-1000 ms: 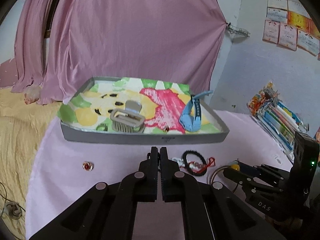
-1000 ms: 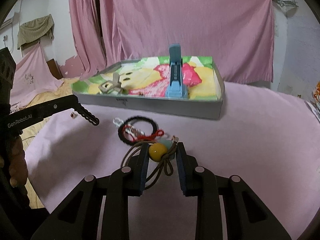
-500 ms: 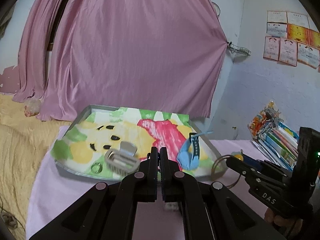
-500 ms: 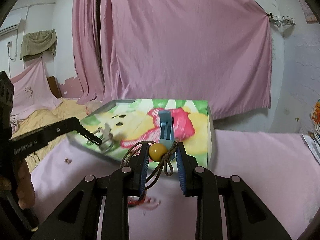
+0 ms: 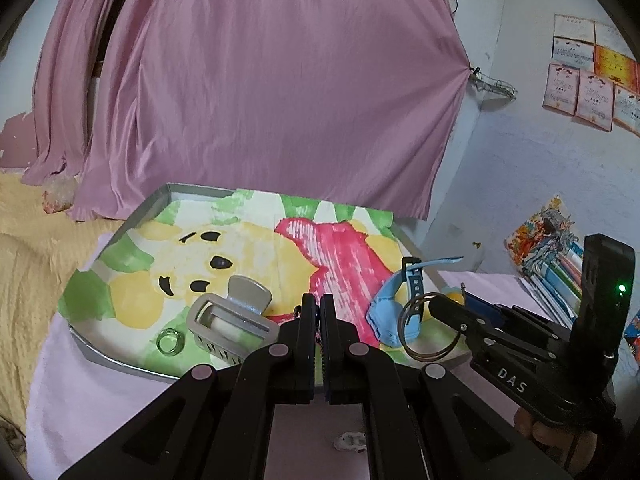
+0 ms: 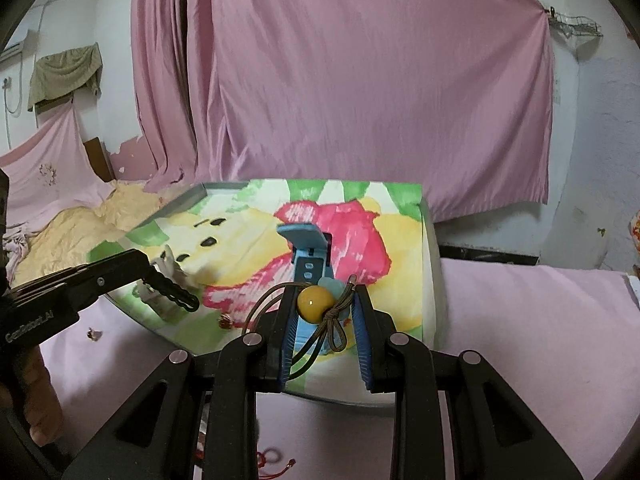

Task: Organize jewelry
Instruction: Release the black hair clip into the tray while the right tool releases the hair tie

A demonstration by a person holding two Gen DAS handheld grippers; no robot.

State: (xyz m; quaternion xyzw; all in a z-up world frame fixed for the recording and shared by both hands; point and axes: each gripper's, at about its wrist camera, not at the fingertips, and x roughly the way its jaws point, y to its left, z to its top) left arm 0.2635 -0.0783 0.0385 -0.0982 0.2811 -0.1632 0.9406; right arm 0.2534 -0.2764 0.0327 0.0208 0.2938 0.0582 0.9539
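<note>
1. Your right gripper [image 6: 325, 312] pinches a brown cord bracelet [image 6: 320, 322] with one glossy yellow round bead between its ribbed blue pads, held above the near right part of the tray [image 5: 120, 362].
2. Your left gripper [image 5: 318, 314] has its two black fingers pressed together with nothing between them, above the tray's near edge.
3. The tray is a shallow grey metal rectangle lined with a painted paper sheet in yellow, red and green.
4. In it you have four clear things: one blue rubbery watch [image 5: 394, 304] on the right, one grey plastic hair claw [image 5: 228, 318] on the near left, one clear green ring [image 5: 170, 342] just left of the claw, and one small dark red trinket [image 6: 225, 322], too small to identify.
5. On the pink cloth [image 6: 520, 340], near you, lie a red cord piece [image 6: 276, 462] and one small white item [image 5: 350, 440].
</note>
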